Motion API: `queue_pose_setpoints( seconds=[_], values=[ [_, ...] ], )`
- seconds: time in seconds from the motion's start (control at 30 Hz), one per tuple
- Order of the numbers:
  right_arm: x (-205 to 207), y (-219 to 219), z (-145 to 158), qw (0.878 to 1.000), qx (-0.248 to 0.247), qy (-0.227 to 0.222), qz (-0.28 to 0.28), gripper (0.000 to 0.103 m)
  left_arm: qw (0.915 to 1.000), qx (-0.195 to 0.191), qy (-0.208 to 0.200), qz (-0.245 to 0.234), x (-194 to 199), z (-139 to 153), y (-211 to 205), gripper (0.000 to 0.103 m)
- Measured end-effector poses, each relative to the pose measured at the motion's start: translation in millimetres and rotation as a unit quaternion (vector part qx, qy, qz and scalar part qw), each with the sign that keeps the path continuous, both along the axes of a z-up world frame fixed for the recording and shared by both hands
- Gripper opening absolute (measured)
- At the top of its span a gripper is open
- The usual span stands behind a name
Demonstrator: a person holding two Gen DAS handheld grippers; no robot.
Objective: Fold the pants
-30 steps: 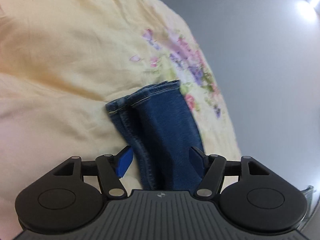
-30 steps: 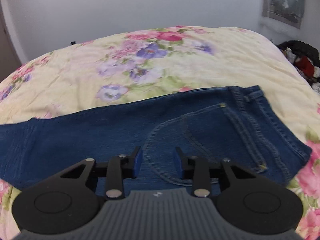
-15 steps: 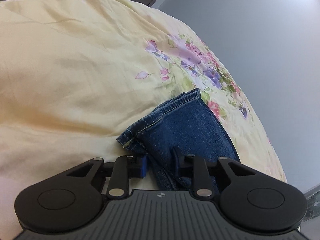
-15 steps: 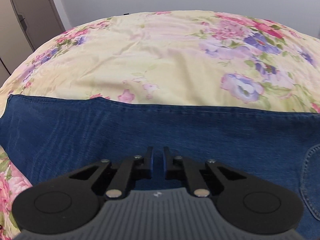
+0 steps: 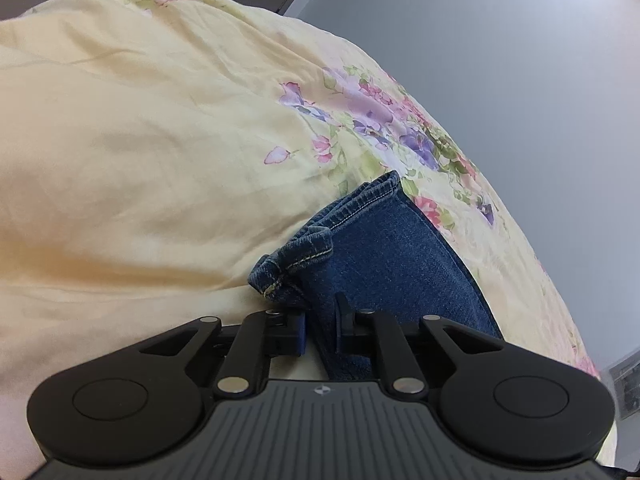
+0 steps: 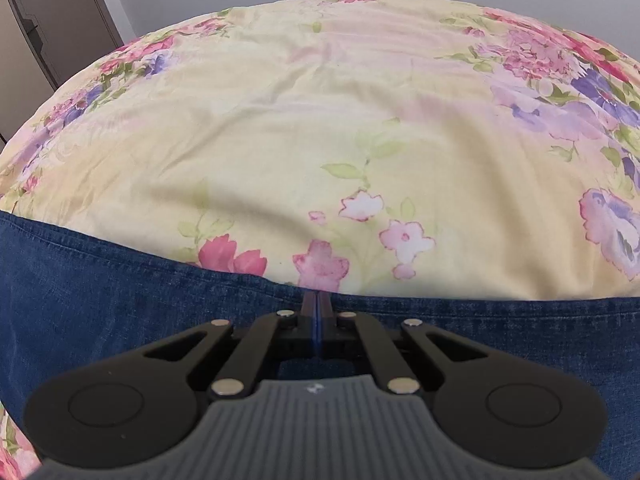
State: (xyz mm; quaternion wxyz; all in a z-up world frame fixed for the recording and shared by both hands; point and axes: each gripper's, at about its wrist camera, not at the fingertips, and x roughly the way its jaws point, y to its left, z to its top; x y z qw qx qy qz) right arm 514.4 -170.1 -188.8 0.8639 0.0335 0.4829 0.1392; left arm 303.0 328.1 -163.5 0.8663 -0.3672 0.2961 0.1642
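Observation:
Blue denim pants [image 5: 384,256] lie on a yellow floral bed cover [image 5: 140,140]. In the left wrist view the leg hems are bunched just ahead of my left gripper [image 5: 320,324], which is shut on the denim near the hems. In the right wrist view the pants [image 6: 100,300] spread as a wide band across the bottom. My right gripper [image 6: 317,306] is shut, its jaws pressed together over the far edge of the denim; whether it pinches the fabric is hard to tell.
The bed cover [image 6: 320,140] stretches far beyond the pants. A grey wall [image 5: 500,60] stands behind the bed. A dark wardrobe door [image 6: 52,32] stands at the back left in the right wrist view.
My left gripper closed from wide open onto the denim near the hems, which bunched up. My right gripper closed fully and slid left along the pants, away from the back pocket, reaching the far edge.

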Motion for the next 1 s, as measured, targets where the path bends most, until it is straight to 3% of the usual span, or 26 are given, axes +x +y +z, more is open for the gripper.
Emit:
queue_pose_setpoints(
  seconds=[0.43, 0.63, 0.8, 1.0],
  values=[
    [-159.9, -16.5, 14.8, 0.999, -0.008, 0.045, 0.012, 0.000, 0.9998, 0.008, 0.013, -0.015, 3.8, 3.3, 0.8, 0.014],
    [-172.3, -14.5, -11.2, 0.999, -0.005, 0.054, -0.004, 0.000, 0.9992, 0.025, 0.020, -0.021, 8.1, 11.7, -4.7, 0.010],
    [-166.1, -18.9, -6.9, 0.998, 0.008, 0.070, -0.005, 0.000, 0.9984, 0.053, 0.006, -0.021, 6.8, 43.9, -18.3, 0.006],
    [-178.6, -45.1, 22.1, 0.999, 0.031, 0.036, -0.015, 0.000, 0.9870, 0.140, -0.043, -0.066, 4.7, 118.7, -71.0, 0.005]
  ],
)
